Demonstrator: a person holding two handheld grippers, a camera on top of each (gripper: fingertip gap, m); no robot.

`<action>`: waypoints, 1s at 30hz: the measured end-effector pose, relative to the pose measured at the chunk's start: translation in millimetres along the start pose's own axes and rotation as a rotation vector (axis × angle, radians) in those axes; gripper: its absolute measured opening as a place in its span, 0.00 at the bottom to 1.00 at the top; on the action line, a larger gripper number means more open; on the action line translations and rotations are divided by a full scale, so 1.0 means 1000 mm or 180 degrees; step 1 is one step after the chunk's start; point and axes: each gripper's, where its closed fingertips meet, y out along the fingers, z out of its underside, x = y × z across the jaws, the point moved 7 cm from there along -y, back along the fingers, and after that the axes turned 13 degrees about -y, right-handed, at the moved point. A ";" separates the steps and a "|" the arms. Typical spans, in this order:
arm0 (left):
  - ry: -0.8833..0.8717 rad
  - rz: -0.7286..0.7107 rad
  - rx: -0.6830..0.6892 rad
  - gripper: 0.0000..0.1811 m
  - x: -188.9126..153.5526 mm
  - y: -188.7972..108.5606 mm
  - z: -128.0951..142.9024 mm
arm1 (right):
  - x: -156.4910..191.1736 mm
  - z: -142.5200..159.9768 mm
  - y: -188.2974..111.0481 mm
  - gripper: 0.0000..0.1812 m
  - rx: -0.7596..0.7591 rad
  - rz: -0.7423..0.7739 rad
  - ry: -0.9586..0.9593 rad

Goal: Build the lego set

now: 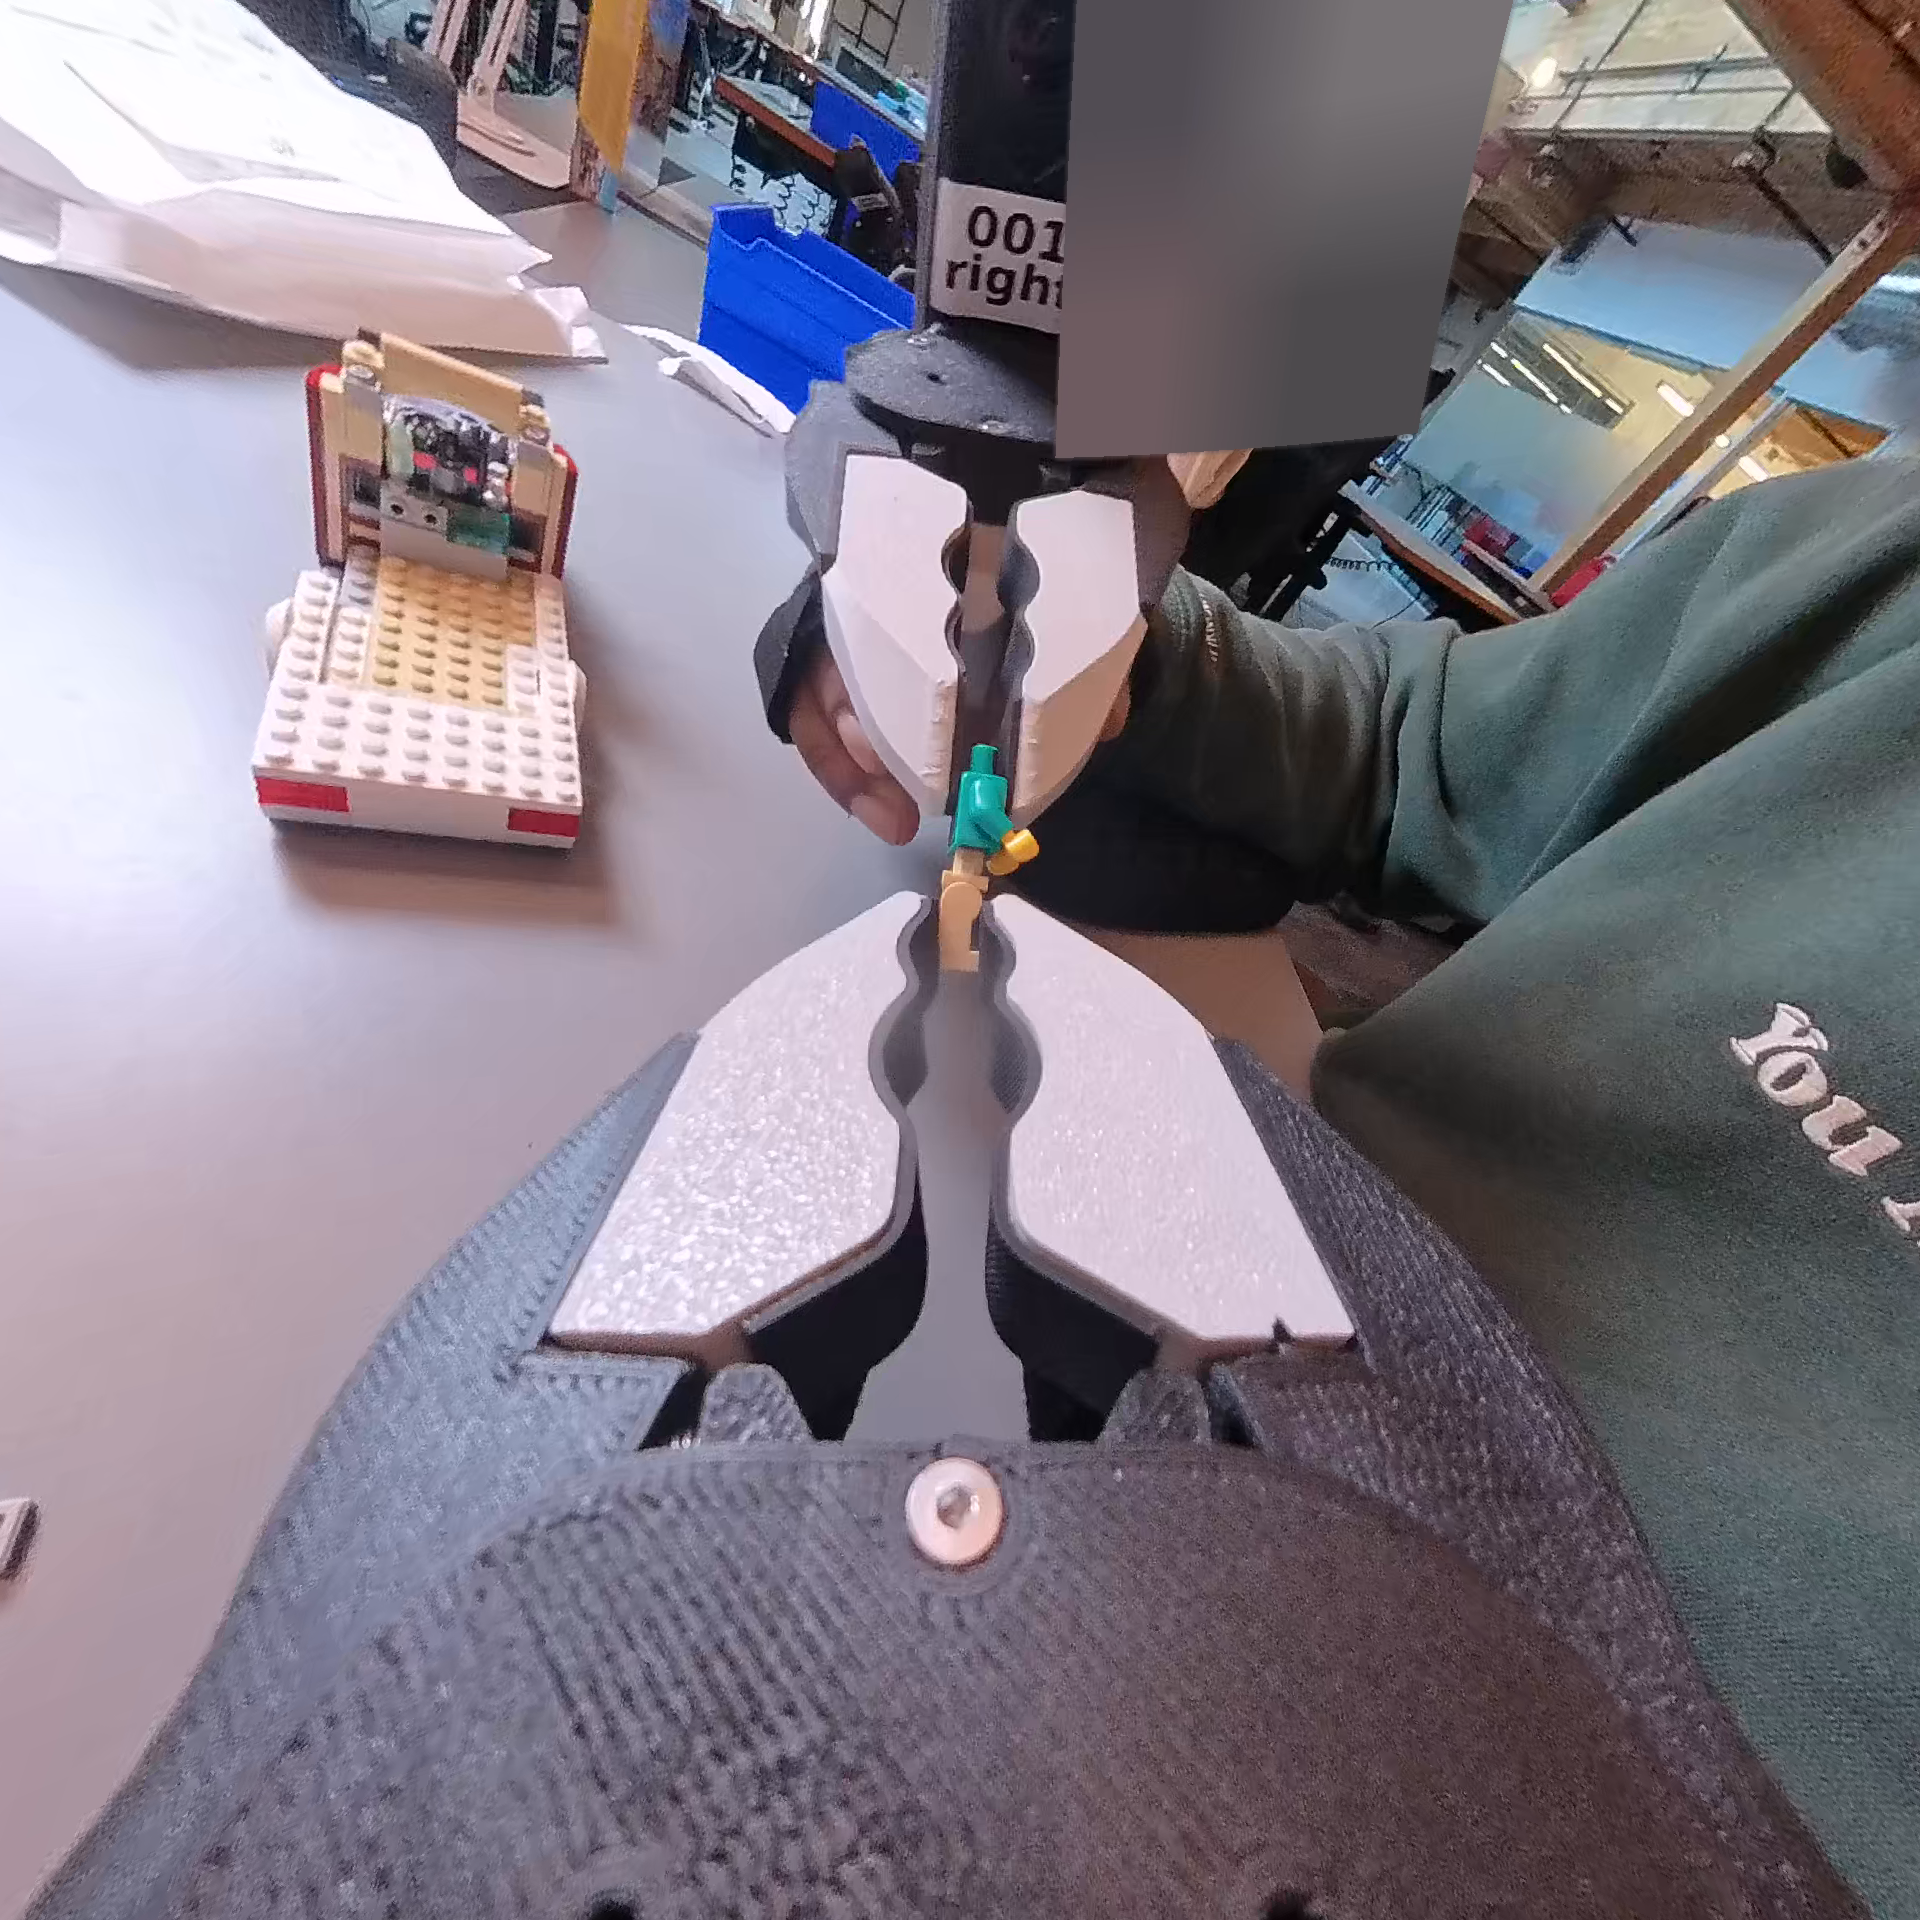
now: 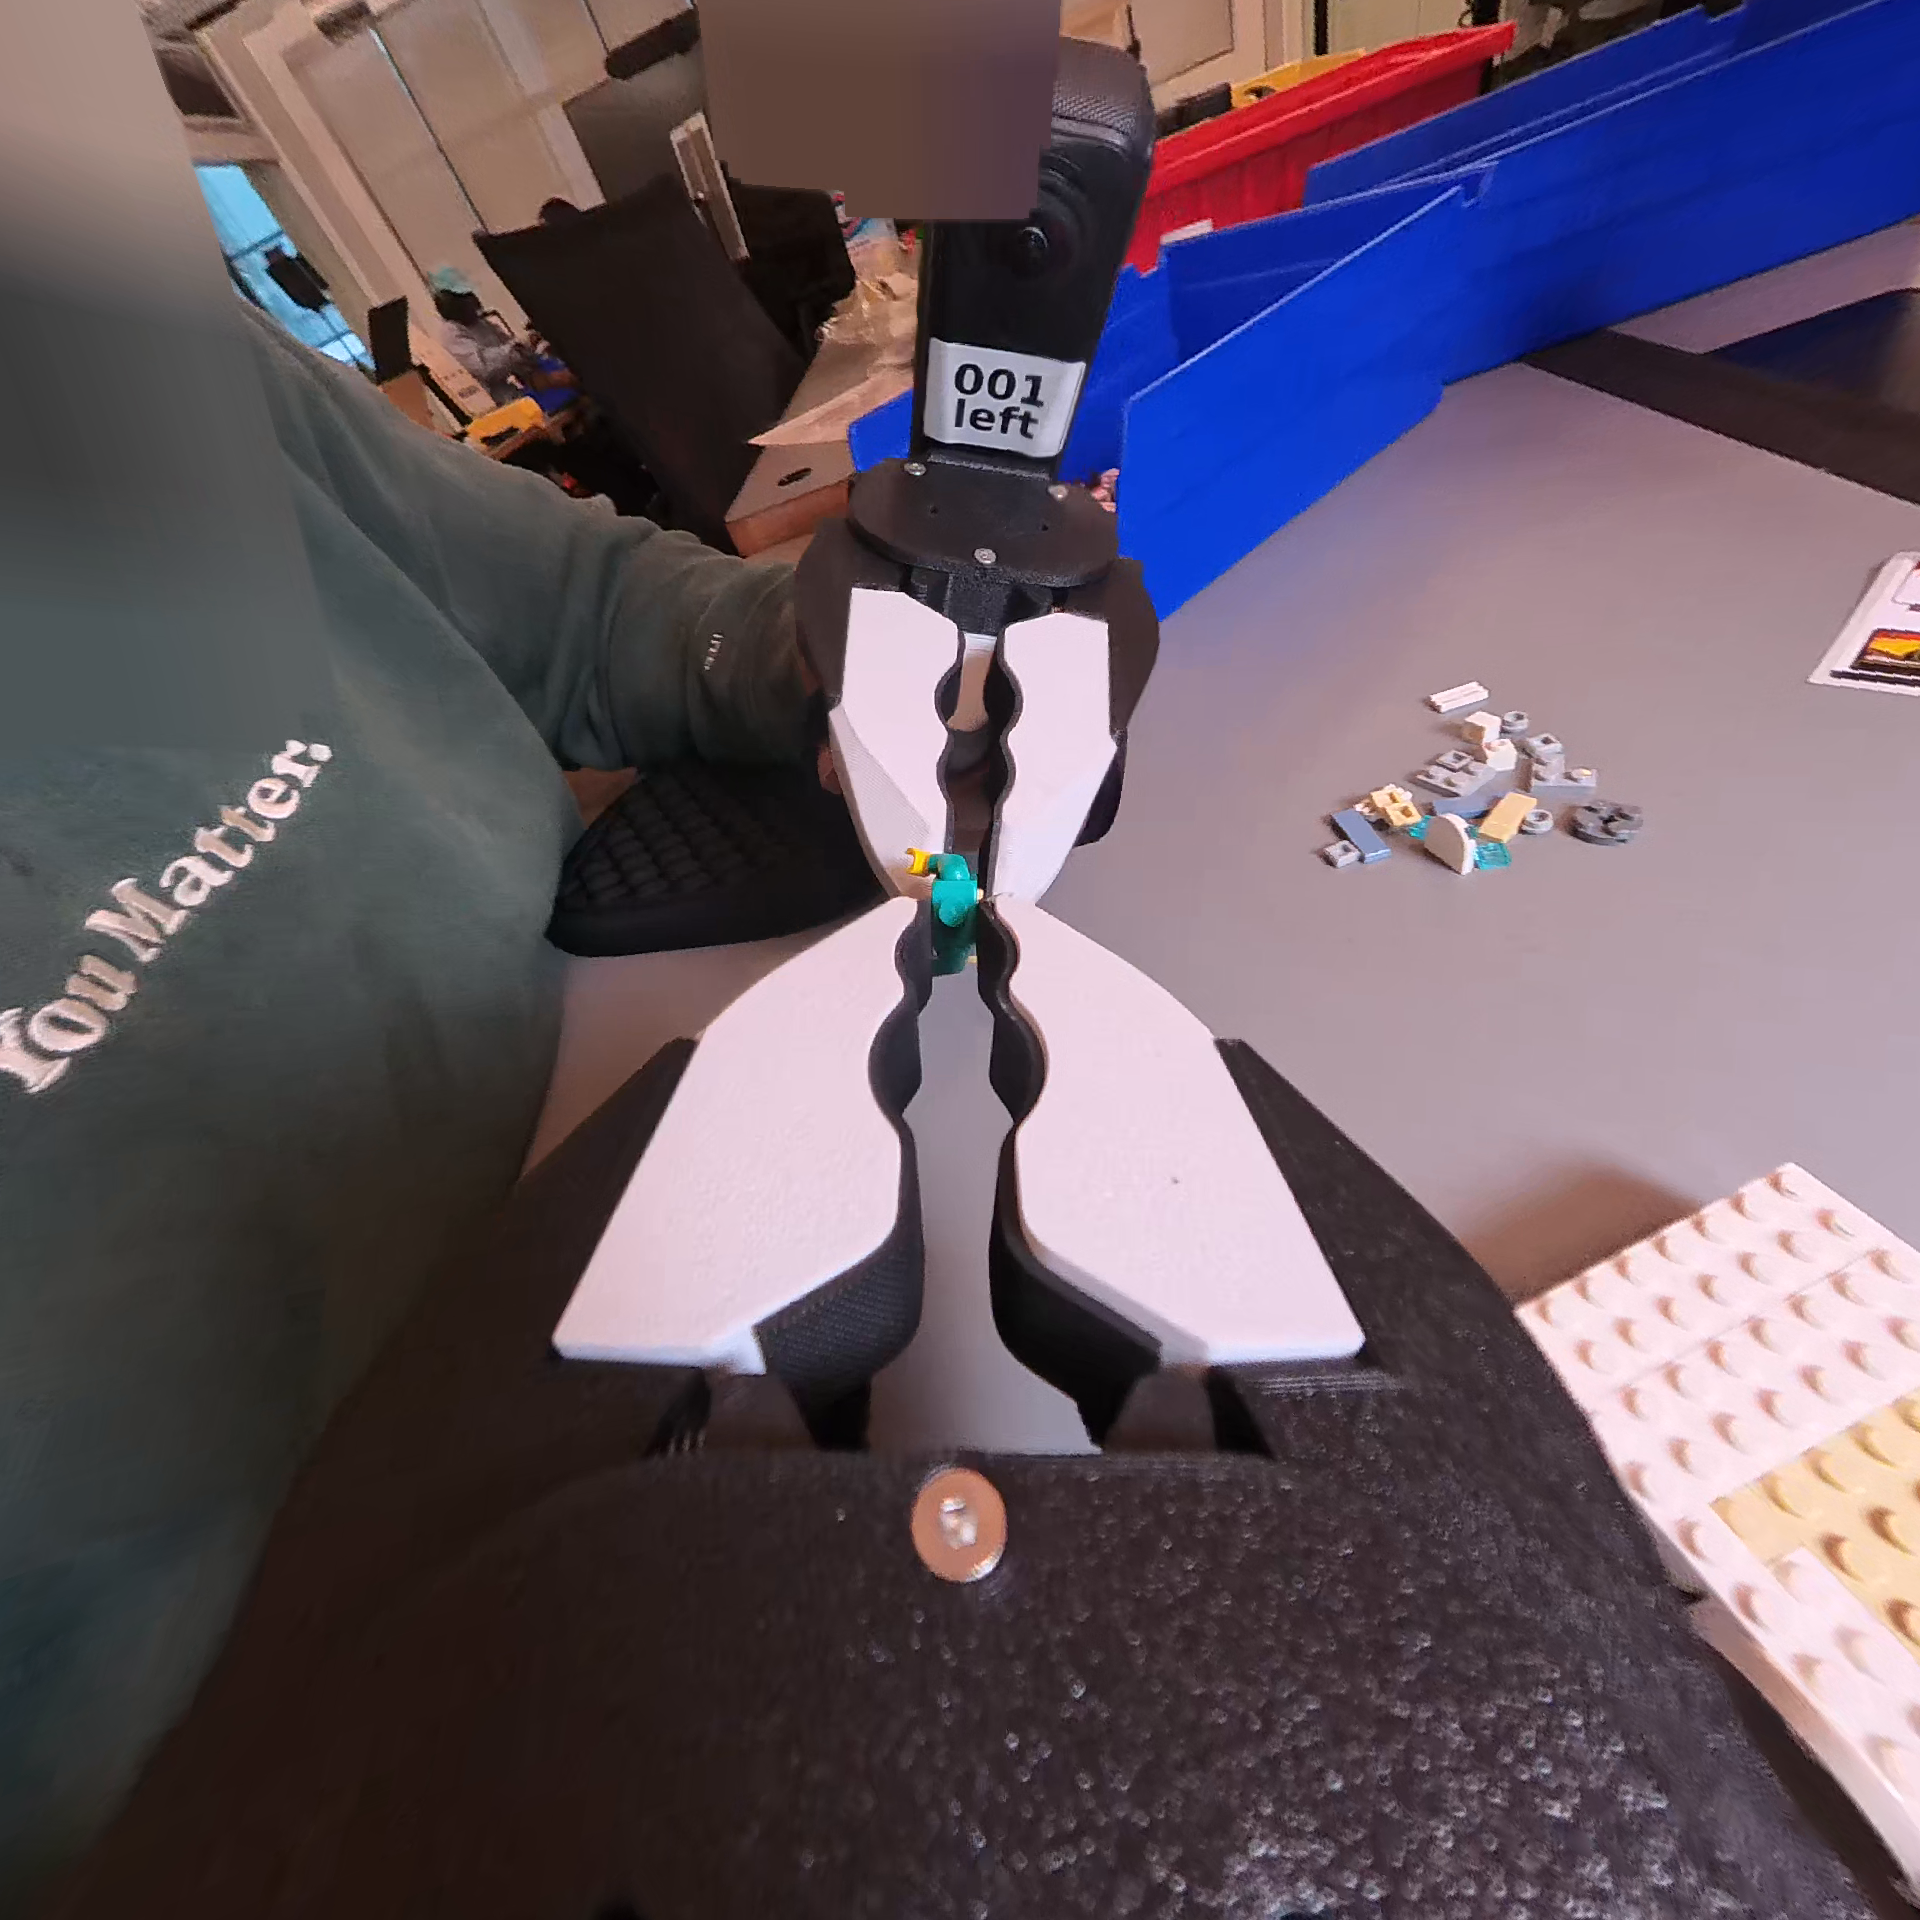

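A small minifigure is held between both grippers above the grey table. In the left wrist view my left gripper (image 1: 961, 920) is shut on its tan legs (image 1: 961, 930). The right gripper (image 1: 982, 774) faces it and is shut on the teal torso (image 1: 979, 810), which has a yellow hand (image 1: 1016, 850). Torso and legs touch at the waist. In the right wrist view my right gripper (image 2: 951, 925) holds the teal torso (image 2: 951, 909), with the left gripper (image 2: 961, 868) opposite. The legs are hidden there. The partly built model (image 1: 416, 644) of white, tan and red bricks stands to the left; its white plate also shows in the right wrist view (image 2: 1714, 1351).
A pile of loose small pieces (image 2: 1486, 800) lies on the table to the right. Blue bins (image 2: 1351, 312) and a red one stand behind, and a printed sheet (image 2: 1881, 634) lies at the far right. White papers (image 1: 208, 187) lie behind the model. A person's green sleeve (image 1: 1558, 831) is close. The tips of both grippers are at nearly the same place.
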 end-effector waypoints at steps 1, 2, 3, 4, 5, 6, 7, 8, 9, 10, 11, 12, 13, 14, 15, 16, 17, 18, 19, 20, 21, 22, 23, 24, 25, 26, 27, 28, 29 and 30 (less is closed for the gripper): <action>0.0068 -0.0016 0.0017 0.04 -0.002 0.001 0.000 | 0.001 0.000 -0.001 0.04 -0.0007 -0.0036 -0.0011; 0.0159 -0.0062 0.0030 0.04 -0.003 0.001 0.001 | 0.001 0.001 -0.001 0.04 -0.0006 -0.0066 -0.0022; 0.0235 -0.0091 0.0041 0.04 -0.005 0.002 0.001 | 0.002 0.001 -0.002 0.04 -0.0018 -0.0104 -0.0018; 0.0273 -0.0098 0.0030 0.04 -0.007 0.002 0.001 | 0.002 0.002 -0.003 0.04 -0.0044 -0.0145 -0.0005; 0.0299 -0.0099 0.0024 0.04 -0.008 0.003 0.001 | 0.002 0.002 -0.003 0.04 -0.0066 -0.0176 -0.0006; 0.0325 -0.0114 0.0028 0.04 -0.009 0.003 0.001 | 0.002 0.002 -0.004 0.04 -0.0066 -0.0198 -0.0013; 0.0336 -0.0123 0.0015 0.04 -0.009 0.003 0.000 | 0.002 0.003 -0.004 0.04 -0.0060 -0.0210 -0.0013; 0.0343 -0.0116 0.0027 0.04 -0.009 0.003 0.000 | 0.002 0.003 -0.004 0.04 -0.0079 -0.0228 0.0001; 0.0358 -0.0112 0.0031 0.04 -0.010 0.003 0.001 | 0.002 0.003 -0.004 0.04 -0.0118 -0.0239 0.0019; 0.0393 -0.0138 0.0026 0.04 -0.010 0.003 0.000 | 0.002 0.003 -0.004 0.04 -0.0145 -0.0244 0.0035; 0.0406 -0.0154 0.0015 0.04 -0.011 0.003 0.000 | 0.001 0.003 -0.004 0.04 -0.0163 -0.0253 0.0053; 0.0390 -0.0153 0.0016 0.04 -0.011 0.003 0.000 | 0.001 0.003 -0.004 0.04 -0.0168 -0.0257 0.0062; 0.0387 -0.0168 0.0033 0.04 -0.010 0.003 0.000 | 0.001 0.004 -0.003 0.04 -0.0146 -0.0251 0.0056; 0.0399 -0.0187 0.0058 0.04 -0.009 0.004 0.001 | 0.001 0.006 -0.003 0.04 -0.0111 -0.0250 0.0045; 0.0393 -0.0188 0.0090 0.04 -0.008 0.004 0.002 | 0.001 0.007 -0.003 0.04 -0.0077 -0.0257 0.0034; 0.0384 -0.0191 0.0095 0.04 -0.008 0.005 0.003 | 0.001 0.008 -0.002 0.04 -0.0054 -0.0253 0.0020; 0.0382 -0.0183 0.0104 0.04 -0.007 0.005 0.003 | 0.001 0.008 -0.001 0.04 -0.0038 -0.0249 0.0012; 0.0372 -0.0180 0.0101 0.04 -0.007 0.004 0.004 | 0.001 0.009 0.000 0.04 -0.0024 -0.0235 0.0003; 0.0358 -0.0176 0.0091 0.04 -0.006 0.004 0.004 | 0.002 0.009 0.000 0.04 -0.0005 -0.0217 -0.0015; 0.0349 -0.0158 0.0096 0.04 -0.006 0.003 0.004 | 0.002 0.009 0.001 0.04 0.0015 -0.0210 -0.0033; 0.0347 -0.0150 0.0091 0.04 -0.006 0.003 0.004 | 0.002 0.009 0.001 0.04 0.0017 -0.0203 -0.0046; 0.0346 -0.0150 0.0072 0.04 -0.006 0.003 0.004 | 0.002 0.009 0.001 0.05 0.0005 -0.0187 -0.0049; 0.0333 -0.0144 0.0066 0.04 -0.006 0.003 0.004 | 0.003 0.008 0.001 0.05 -0.0002 -0.0169 -0.0055; 0.0316 -0.0143 0.0062 0.04 -0.005 0.003 0.004 | 0.003 0.009 0.001 0.05 0.0005 -0.0147 -0.0070; 0.0302 -0.0143 0.0051 0.04 -0.005 0.002 0.004 | 0.003 0.009 0.002 0.05 0.0003 -0.0128 -0.0077; 0.0286 -0.0131 0.0038 0.04 -0.005 0.002 0.003 | 0.002 0.009 0.002 0.05 -0.0014 -0.0124 -0.0064; 0.0281 -0.0127 0.0038 0.04 -0.004 0.002 0.004 | 0.002 0.009 0.003 0.05 -0.0023 -0.0126 -0.0051; 0.0292 -0.0140 0.0047 0.04 -0.004 0.002 0.004 | 0.002 0.009 0.003 0.05 -0.0015 -0.0122 -0.0052; 0.0296 -0.0144 0.0042 0.04 -0.004 0.002 0.004 | 0.002 0.009 0.004 0.05 -0.0014 -0.0116 -0.0052; 0.0290 -0.0135 0.0035 0.04 -0.004 0.002 0.004 | 0.003 0.009 0.004 0.05 -0.0022 -0.0113 -0.0048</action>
